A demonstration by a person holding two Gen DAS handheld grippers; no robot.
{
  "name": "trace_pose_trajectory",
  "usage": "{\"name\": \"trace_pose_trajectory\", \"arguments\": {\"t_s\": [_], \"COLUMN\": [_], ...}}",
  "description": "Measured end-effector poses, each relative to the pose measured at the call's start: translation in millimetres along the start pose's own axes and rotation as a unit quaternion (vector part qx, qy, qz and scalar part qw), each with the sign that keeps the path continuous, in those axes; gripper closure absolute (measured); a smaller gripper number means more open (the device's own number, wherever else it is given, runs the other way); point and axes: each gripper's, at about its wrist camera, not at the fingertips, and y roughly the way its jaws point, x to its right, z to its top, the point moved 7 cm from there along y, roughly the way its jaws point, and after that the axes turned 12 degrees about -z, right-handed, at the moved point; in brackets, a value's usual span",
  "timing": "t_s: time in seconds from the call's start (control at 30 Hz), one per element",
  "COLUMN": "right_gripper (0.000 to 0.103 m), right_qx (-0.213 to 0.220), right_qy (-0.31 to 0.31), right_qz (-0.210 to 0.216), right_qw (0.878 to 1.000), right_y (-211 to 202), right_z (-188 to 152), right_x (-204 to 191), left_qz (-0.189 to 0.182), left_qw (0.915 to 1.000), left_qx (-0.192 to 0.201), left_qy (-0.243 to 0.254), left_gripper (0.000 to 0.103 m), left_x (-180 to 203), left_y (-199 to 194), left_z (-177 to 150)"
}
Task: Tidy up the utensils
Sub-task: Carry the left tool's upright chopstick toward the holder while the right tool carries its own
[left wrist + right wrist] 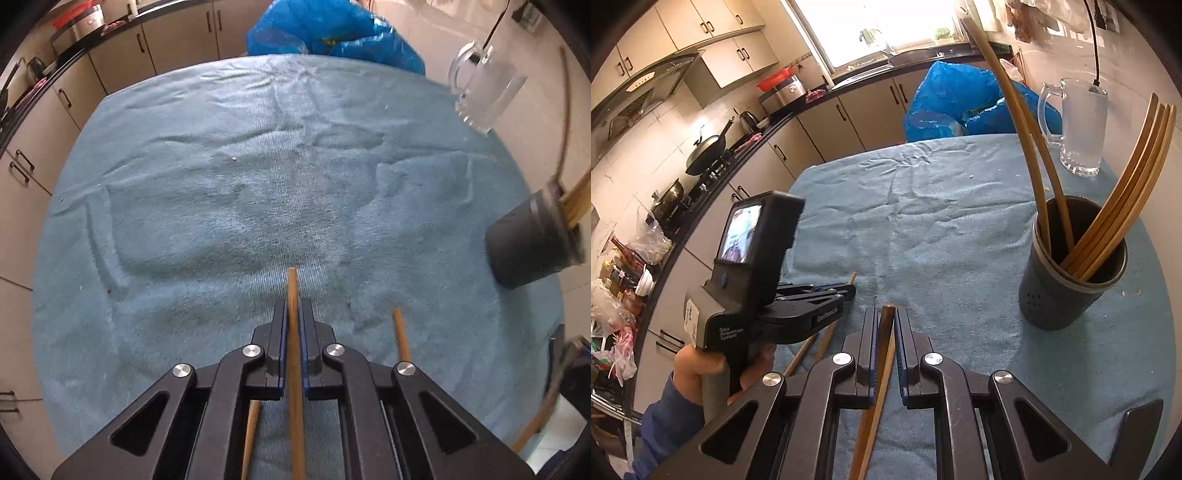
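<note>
My left gripper (293,306) is shut on a wooden chopstick (294,332) that pokes out past its tips, low over the blue towel (258,177). Two more chopsticks (400,334) lie on the towel beside and under it. My right gripper (886,315) is shut on chopsticks (884,339) that run back between its jaws. The dark grey holder cup (1067,288) stands to the right with several chopsticks (1123,192) leaning in it; it also shows in the left wrist view (532,240). The left gripper (846,290) shows left of the right one.
A frosted glass mug (1078,125) stands at the towel's far right corner, also in the left wrist view (484,88). A blue plastic bag (960,99) sits behind the table. Kitchen cabinets and a cluttered counter (713,155) run along the left.
</note>
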Motion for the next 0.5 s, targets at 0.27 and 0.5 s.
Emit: {"name": "trace_pose_trajectory", "arguments": {"t_s": [0.27, 0.5], "right_gripper": [0.094, 0.094], "right_qx": [0.050, 0.109], "right_qy": [-0.003, -0.018], "right_qz": [0.017, 0.031], "right_qw": [0.999, 0.993], "right_y": [-40.6, -86.2], "right_z": [-2.3, -13.7], "right_x": [-1.6, -8.6], "left_qz": [-0.010, 0.000], "left_qw": [0.9927, 0.9788], "left_qx": [0.118, 0.201], "left_qy": [0.020, 0.040], "left_gripper": [0.098, 0.098], "left_x": [32.0, 57.2], "left_y": [-103.9, -177.8], "left_z": [-21.7, -61.8]}}
